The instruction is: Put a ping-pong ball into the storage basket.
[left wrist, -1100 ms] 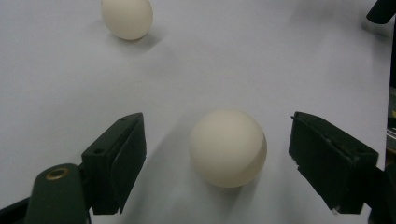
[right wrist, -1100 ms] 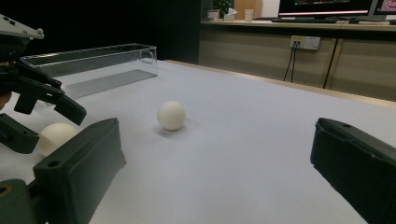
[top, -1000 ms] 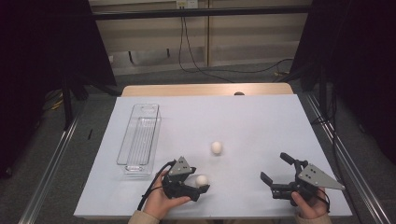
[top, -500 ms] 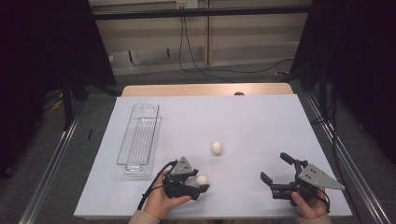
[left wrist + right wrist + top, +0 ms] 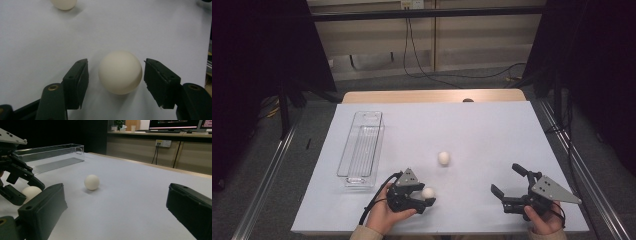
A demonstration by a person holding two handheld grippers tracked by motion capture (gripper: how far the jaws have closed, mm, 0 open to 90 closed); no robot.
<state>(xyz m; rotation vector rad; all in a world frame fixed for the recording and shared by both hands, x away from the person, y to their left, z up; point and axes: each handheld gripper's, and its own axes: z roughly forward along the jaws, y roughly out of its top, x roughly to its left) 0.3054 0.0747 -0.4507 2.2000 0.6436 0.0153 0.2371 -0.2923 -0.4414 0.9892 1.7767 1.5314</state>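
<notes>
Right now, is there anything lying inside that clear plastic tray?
No. In the high view the clear tray holds nothing, and both white balls lie on the white table outside it.

place: lab | evidence: dark curtains (image 5: pixel 257 45), monitors (image 5: pixel 172 123), white-covered table (image 5: pixel 492 130)

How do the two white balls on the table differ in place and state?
The near ball lies between the left gripper jaws, which have just been closing, with gaps on both sides. The far ball lies free, mid-table, away from both grippers. Both are white, round and rest on the table.
</notes>
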